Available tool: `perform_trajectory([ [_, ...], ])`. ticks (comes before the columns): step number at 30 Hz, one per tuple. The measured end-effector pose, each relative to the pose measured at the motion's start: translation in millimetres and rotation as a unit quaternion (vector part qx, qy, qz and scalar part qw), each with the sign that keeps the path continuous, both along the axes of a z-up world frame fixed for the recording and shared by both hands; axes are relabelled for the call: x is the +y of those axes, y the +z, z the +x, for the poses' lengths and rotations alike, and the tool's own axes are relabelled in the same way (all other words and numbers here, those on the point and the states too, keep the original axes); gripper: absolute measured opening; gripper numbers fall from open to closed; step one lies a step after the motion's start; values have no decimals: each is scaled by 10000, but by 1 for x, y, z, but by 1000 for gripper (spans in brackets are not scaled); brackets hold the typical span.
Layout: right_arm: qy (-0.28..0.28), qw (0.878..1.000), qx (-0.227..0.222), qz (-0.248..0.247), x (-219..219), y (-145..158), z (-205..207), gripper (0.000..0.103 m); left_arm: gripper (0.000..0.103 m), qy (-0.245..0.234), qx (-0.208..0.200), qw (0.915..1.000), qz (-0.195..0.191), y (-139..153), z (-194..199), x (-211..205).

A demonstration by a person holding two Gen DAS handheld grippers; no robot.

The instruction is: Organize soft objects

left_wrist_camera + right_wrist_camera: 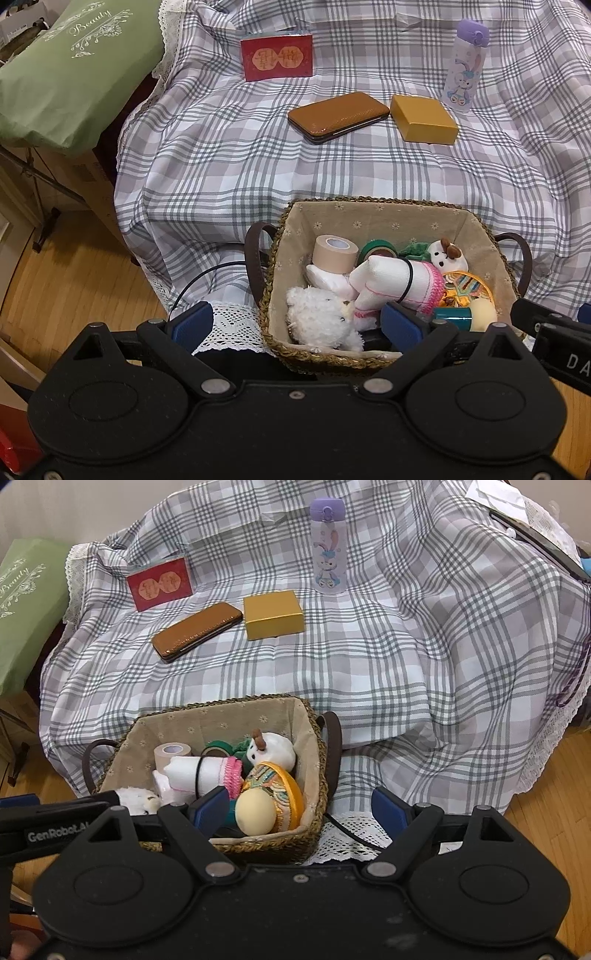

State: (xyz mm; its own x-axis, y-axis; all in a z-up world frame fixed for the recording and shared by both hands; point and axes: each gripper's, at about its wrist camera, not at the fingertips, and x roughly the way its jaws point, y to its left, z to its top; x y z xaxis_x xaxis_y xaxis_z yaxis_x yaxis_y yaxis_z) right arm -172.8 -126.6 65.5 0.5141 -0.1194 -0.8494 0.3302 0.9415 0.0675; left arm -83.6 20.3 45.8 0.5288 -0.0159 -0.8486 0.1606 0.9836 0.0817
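We see a soft plaid cloth point(229, 155) with lace trim. On it, a basket point(275, 254) of rough braided straw, lined with matt floral fabric. Inside lie a fluffy white plush point(317, 317), a ribbed knit sock point(391, 280) and matt beige tape point(334, 253). Beyond, a glossy brown case point(338, 116), a matt yellow box point(423, 118), a smooth plastic bottle point(465, 66). The floor point(66, 273) is polished wood.
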Motion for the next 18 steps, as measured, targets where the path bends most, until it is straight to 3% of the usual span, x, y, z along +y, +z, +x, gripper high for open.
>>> perform_trajectory([
  [18,79,9999,136,-7,1,-4,2,84,95,39,36,10000,5,-1,1,2],
])
